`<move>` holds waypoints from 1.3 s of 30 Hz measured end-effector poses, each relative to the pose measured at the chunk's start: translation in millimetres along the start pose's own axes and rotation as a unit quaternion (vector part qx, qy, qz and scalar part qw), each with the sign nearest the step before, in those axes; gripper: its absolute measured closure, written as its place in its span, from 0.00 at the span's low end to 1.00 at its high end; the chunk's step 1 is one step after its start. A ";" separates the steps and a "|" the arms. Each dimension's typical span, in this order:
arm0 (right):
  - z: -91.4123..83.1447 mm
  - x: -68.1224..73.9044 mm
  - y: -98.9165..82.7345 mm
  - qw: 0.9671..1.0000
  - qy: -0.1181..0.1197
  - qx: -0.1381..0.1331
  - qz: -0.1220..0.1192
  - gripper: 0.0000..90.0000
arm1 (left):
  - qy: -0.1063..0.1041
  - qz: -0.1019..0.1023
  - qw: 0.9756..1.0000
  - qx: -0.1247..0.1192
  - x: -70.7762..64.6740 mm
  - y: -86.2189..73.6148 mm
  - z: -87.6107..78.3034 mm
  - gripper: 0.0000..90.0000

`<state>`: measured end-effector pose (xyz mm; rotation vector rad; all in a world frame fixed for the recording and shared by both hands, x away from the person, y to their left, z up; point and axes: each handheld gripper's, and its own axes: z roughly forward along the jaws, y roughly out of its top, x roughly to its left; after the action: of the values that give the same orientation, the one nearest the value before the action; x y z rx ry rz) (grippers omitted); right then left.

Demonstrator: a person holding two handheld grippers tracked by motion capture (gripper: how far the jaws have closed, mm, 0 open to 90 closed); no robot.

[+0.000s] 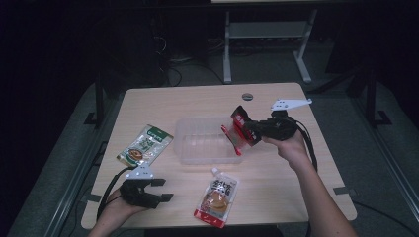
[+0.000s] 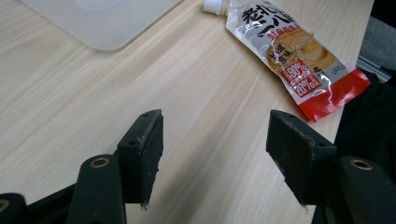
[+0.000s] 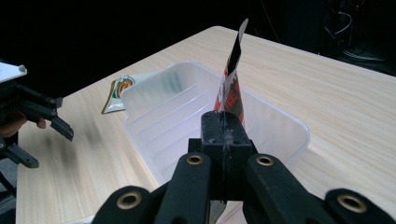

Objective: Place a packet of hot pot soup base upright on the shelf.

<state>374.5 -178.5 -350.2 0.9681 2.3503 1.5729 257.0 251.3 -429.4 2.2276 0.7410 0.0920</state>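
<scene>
Between the fingers of our right gripper (image 3: pixel 225 140) a red and black pouch (image 3: pixel 229 88) is pinched by its lower edge, the pads pressed tight on it. The pouch stands on edge, rising just beyond those fingers over the near wall of the clear plastic tub (image 3: pixel 285 122), which sits on the wooden surface (image 3: pixel 327 88). In the high view the right gripper (image 1: pixel 249 131) holds the pouch (image 1: pixel 239 129) at the tub's (image 1: pixel 197 143) right end. Our left gripper (image 2: pixel 212 154) has its fingers spread wide with nothing between them, just above the bare surface. Ahead of them and off to the right lies a spouted pouch with a red bottom (image 2: pixel 289 56). A green pouch (image 1: pixel 146 144) lies beyond our left gripper (image 1: pixel 160 190).
</scene>
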 end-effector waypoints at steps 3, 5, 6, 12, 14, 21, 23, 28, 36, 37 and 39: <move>0.4 -0.1 -0.1 1.000 -0.003 0.003 0.000 0.98 | -0.001 0.001 1.000 0.002 0.0 0.2 0.8 0.40; 1.1 0.4 -0.3 1.000 -0.005 0.004 0.000 0.98 | -0.002 0.003 1.000 0.002 0.0 0.5 1.4 0.40; 1.2 0.6 -0.2 1.000 -0.006 0.006 0.000 0.98 | -0.002 0.003 1.000 0.002 0.0 0.6 1.8 0.40; 4.8 2.9 -0.2 0.999 -0.020 0.025 -0.004 0.96 | -0.005 -0.001 1.000 0.005 0.0 1.0 3.2 0.40; 8.0 3.5 -0.6 0.999 -0.023 0.031 -0.006 0.96 | -0.005 0.002 1.000 0.005 0.4 1.3 3.5 0.40; 15.8 2.9 -1.3 0.999 -0.032 0.041 -0.009 0.98 | -0.007 -0.002 1.000 0.008 1.3 0.7 3.8 0.40; 18.8 2.1 -2.6 0.998 -0.034 0.050 -0.007 0.98 | -0.007 0.000 1.000 0.007 1.5 0.9 3.6 0.40; 24.4 1.8 -4.8 0.998 -0.031 0.055 -0.004 0.98 | -0.008 0.001 1.000 0.006 2.0 0.9 3.7 0.40; 26.8 0.0 -6.3 0.998 -0.030 0.054 -0.006 0.97 | -0.007 0.001 1.000 0.006 3.0 0.7 4.0 0.40; 28.1 -0.5 -6.9 0.998 -0.031 0.056 -0.004 0.96 | -0.008 0.000 1.000 0.007 3.1 0.5 4.2 0.40; 30.7 -1.4 -8.4 0.997 -0.036 0.063 -0.004 0.95 | -0.008 -0.002 1.000 0.007 3.1 0.3 4.4 0.40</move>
<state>386.1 -157.6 -371.3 1.0199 2.4241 1.3775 261.0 249.9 -432.7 2.2386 0.7396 0.0682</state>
